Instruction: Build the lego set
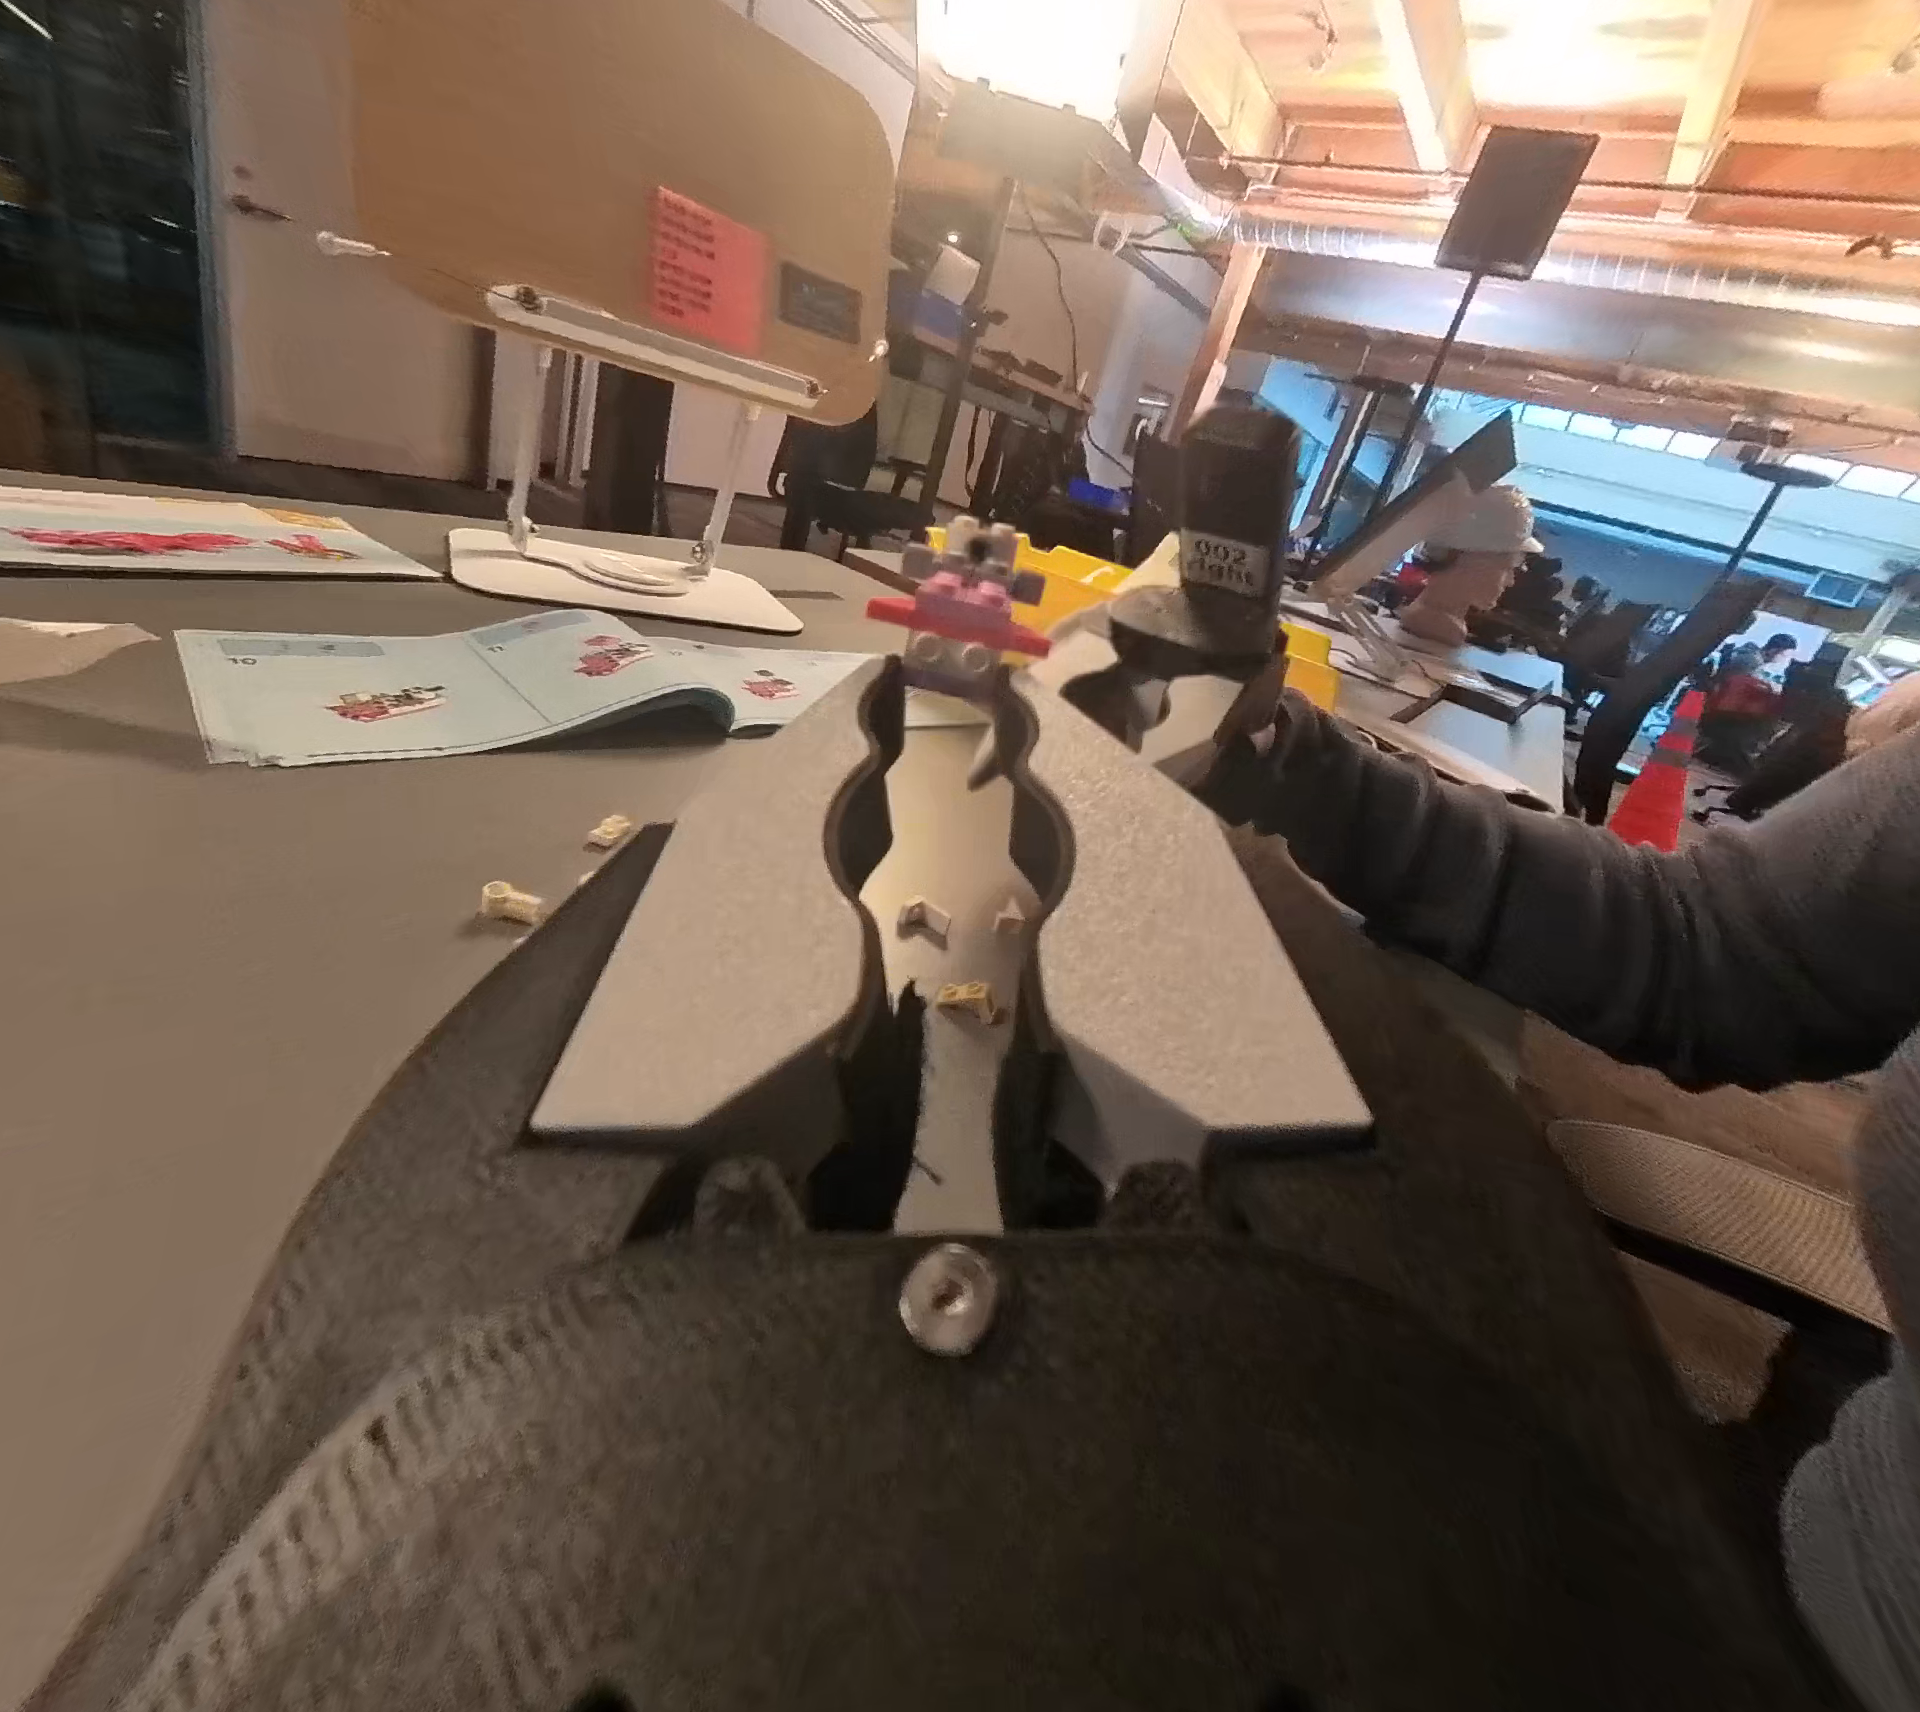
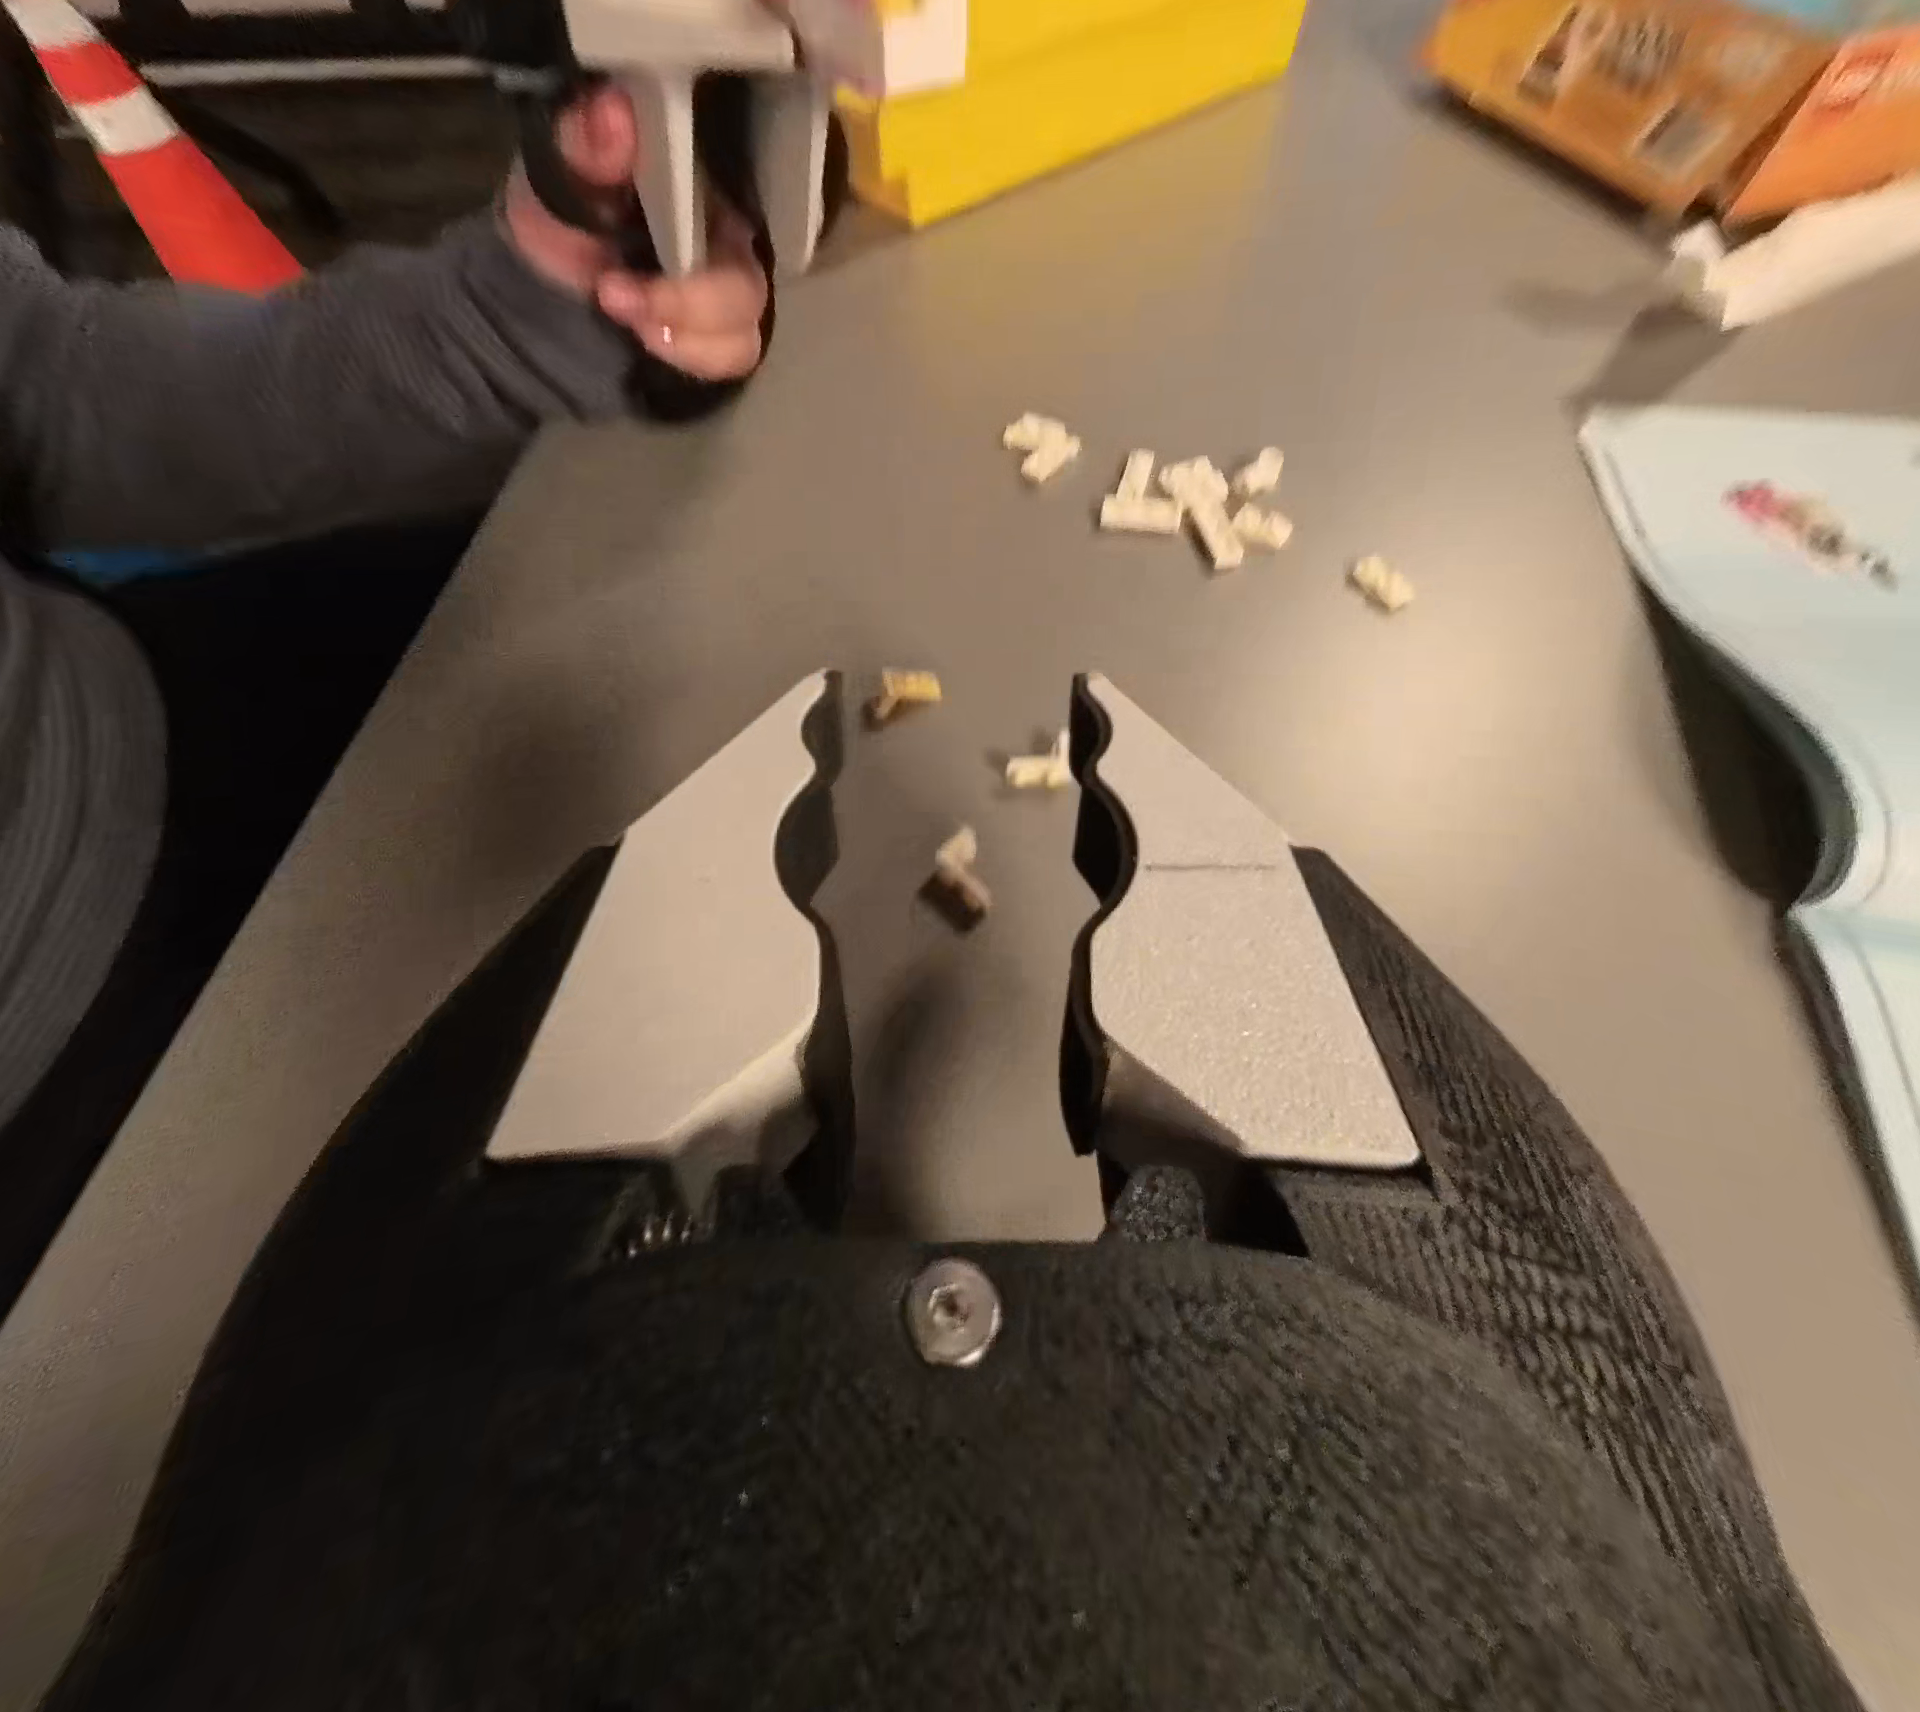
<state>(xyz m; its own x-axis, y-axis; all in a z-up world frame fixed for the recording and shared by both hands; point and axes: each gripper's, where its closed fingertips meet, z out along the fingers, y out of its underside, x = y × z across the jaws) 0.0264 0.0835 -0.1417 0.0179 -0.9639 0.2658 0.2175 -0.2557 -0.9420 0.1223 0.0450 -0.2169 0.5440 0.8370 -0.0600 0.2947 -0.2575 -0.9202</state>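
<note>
Left claw (image 1: 951, 675) grips one brick model (image 1: 961, 613); right claw (image 2: 951, 696) gapes above three loose bricks (image 2: 1034, 769)

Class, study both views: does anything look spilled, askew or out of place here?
Yes. Small cream bricks lie strewn loose over the grey table rather than in the yellow bin. The booklet lies open with its pages bulging. The brick model sits upright in the left gripper.

Matt grey table (image 2: 1299, 260), glossy plastic bricks (image 2: 1195, 499), grainy grey fingers (image 2: 686, 935).
</note>
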